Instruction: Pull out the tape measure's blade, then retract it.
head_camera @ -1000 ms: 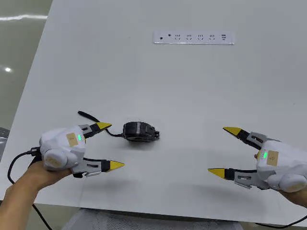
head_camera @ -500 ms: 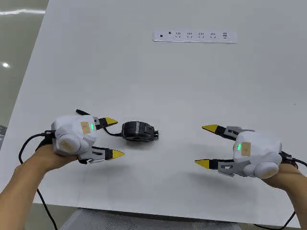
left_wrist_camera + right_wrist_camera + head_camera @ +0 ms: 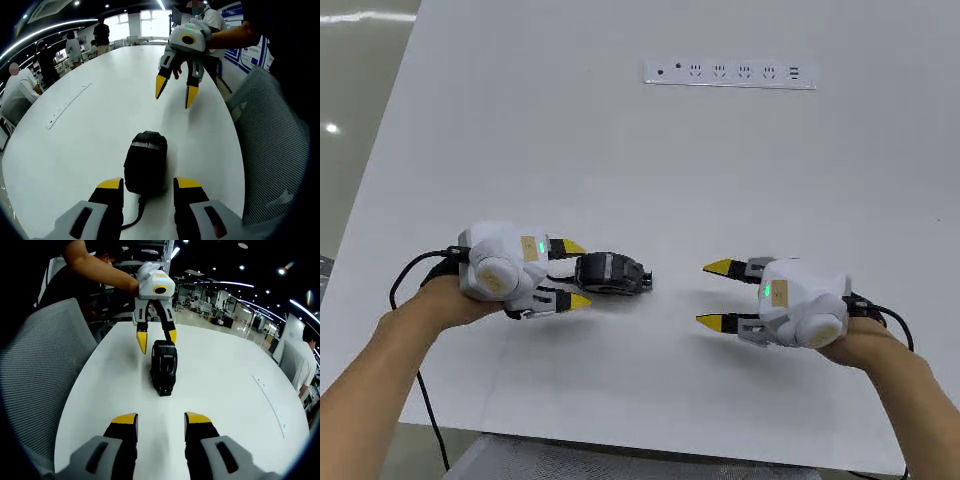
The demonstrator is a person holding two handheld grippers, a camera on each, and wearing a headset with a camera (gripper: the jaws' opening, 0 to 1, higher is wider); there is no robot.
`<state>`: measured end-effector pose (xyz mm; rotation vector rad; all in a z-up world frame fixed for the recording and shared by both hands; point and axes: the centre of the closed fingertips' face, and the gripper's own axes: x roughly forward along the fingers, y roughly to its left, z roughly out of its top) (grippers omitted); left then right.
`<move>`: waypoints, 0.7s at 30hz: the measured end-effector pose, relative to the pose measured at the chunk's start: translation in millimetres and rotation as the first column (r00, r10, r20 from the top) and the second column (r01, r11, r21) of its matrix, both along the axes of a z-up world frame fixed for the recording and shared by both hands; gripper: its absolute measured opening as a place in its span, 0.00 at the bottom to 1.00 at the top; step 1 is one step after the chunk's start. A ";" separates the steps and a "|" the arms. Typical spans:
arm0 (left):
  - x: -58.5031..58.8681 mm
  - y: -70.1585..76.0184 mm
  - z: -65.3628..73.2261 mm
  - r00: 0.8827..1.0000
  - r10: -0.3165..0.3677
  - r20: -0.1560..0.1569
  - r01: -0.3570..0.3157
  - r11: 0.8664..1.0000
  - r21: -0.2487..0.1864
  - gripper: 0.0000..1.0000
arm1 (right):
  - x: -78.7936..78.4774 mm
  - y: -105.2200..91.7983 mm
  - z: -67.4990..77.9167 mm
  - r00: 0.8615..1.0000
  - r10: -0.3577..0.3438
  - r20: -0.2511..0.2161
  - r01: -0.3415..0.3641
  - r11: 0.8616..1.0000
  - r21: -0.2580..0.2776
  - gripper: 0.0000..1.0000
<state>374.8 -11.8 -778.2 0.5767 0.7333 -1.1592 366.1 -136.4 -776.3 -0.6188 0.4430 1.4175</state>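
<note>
A black tape measure (image 3: 610, 273) lies on the white table (image 3: 650, 170), its blade in; a black strap trails from its left end. My left gripper (image 3: 574, 274) is open, its yellow tips on either side of the case's left end (image 3: 145, 161), not closed on it. My right gripper (image 3: 715, 295) is open too, to the right of the tape measure (image 3: 164, 366) with a gap of bare table between. Each gripper faces the other across the case: the right gripper (image 3: 174, 91) and the left gripper (image 3: 156, 341).
A white power strip (image 3: 729, 73) lies at the far side of the table. The near table edge (image 3: 650, 440) runs just below my hands. A grey mesh chair (image 3: 37, 375) stands beside the table. People stand in the room beyond.
Both grippers have moved inward toward the tape measure. The left one now straddles its left end; the right one has come closer from the right. The tape measure has not moved.
</note>
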 end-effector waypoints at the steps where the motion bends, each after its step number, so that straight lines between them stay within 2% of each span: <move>1: 1.2 -0.5 -1.2 1.000 -0.002 0.000 0.002 1.000 0.002 0.36 | 0.8 2.0 -1.7 1.000 0.001 -0.005 -0.001 1.000 0.002 0.36; 4: 2.2 -3.4 -4.0 1.000 -0.015 -0.005 0.015 1.000 0.006 0.33 | 2.5 8.9 -4.9 1.000 -0.002 -0.024 0.003 1.000 0.012 0.34; 8: 7.2 -2.9 -8.7 1.000 -0.023 0.012 0.022 0.999 0.033 0.28 | 4.0 17.4 -9.1 0.999 0.000 -0.044 0.001 1.000 0.014 0.32; 9: 6.3 -3.2 -8.9 1.000 -0.026 0.003 0.026 0.999 0.029 0.28 | 4.9 19.2 -10.5 0.999 -0.001 -0.046 0.002 1.000 0.014 0.32; 15: 7.3 -2.4 -9.5 0.999 -0.040 -0.001 0.040 0.999 0.029 0.27 | 9.5 34.0 -18.0 0.998 -0.006 -0.070 0.008 1.000 0.024 0.28; 21: 7.3 -1.4 -10.1 0.999 -0.046 0.003 0.046 0.999 0.020 0.27 | 8.5 48.7 -27.0 0.996 0.021 -0.083 -0.020 1.000 0.014 0.27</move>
